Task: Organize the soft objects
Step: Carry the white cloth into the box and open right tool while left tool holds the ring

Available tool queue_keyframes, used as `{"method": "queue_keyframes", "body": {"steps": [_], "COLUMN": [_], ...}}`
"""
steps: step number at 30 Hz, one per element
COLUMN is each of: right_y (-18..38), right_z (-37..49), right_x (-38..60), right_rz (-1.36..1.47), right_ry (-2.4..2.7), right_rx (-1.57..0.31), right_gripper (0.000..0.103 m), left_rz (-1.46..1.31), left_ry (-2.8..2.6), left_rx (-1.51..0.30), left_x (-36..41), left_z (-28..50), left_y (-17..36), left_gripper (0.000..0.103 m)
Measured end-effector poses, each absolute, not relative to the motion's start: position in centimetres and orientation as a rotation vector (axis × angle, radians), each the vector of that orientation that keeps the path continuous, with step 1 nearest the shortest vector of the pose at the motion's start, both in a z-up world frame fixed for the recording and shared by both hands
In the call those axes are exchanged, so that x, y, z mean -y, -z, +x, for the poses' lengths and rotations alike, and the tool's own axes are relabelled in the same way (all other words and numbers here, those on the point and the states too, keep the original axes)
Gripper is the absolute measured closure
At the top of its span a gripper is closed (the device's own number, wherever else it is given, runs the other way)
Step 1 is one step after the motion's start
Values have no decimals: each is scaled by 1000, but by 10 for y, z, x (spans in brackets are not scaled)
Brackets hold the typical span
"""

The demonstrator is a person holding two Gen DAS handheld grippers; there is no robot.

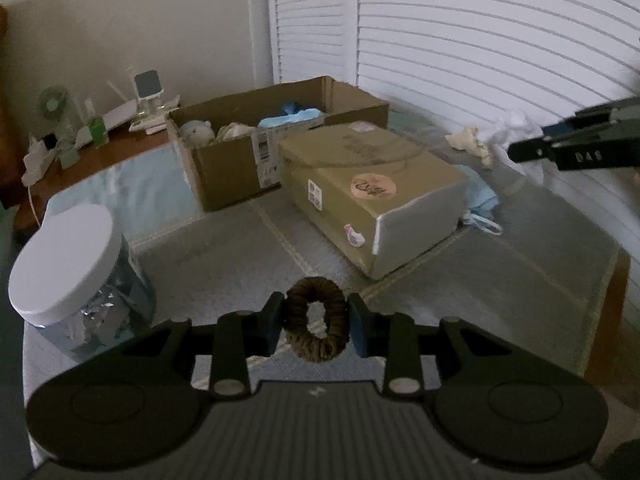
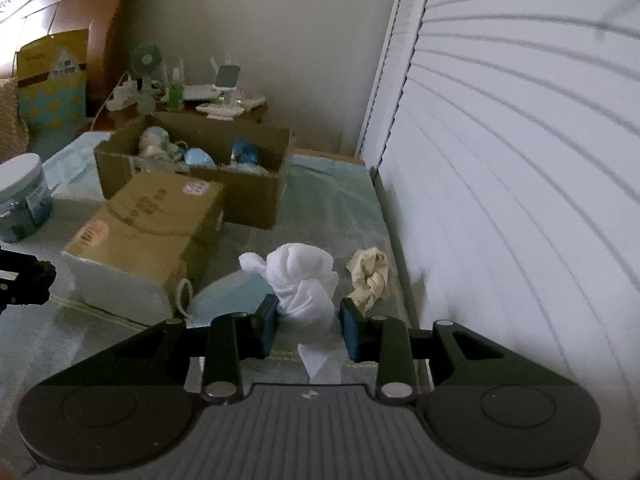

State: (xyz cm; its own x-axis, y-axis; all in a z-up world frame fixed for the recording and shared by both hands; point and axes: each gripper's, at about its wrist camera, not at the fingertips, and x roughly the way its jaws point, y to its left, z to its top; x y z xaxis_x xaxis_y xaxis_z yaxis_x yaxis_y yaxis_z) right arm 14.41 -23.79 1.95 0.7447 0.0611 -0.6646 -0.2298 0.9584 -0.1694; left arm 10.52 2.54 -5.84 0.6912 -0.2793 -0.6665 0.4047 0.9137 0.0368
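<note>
Both claws grip: my left gripper (image 1: 316,326), low centre of its frame, pinches a brown scrunchie (image 1: 316,325); my right gripper (image 2: 308,326) squeezes a white cloth (image 2: 302,284) just above the mat. "DAS" reads on the right tool at the left view's right edge. Stickers on the closed box (image 1: 372,188) are too blurred to read. Behind it, the open box (image 2: 200,168) holds soft things, half hidden.
</note>
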Motion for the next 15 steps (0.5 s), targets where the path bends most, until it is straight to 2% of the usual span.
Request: {"method": "queue_keyframes", "body": {"steps": [7, 15], "right_y": [-46, -72], "right_z": [146, 187], "right_x": [222, 194], "right_rz": [-284, -318], "right_ry": [-208, -279], "right_rx": [-665, -613], "right_gripper": [65, 65], "left_rz": [200, 191], "left_ry": [426, 436], "left_rx": [-713, -707], "left_x": [-35, -44], "left_z": [94, 86], "left_y": [43, 35], "left_gripper": [71, 71]}}
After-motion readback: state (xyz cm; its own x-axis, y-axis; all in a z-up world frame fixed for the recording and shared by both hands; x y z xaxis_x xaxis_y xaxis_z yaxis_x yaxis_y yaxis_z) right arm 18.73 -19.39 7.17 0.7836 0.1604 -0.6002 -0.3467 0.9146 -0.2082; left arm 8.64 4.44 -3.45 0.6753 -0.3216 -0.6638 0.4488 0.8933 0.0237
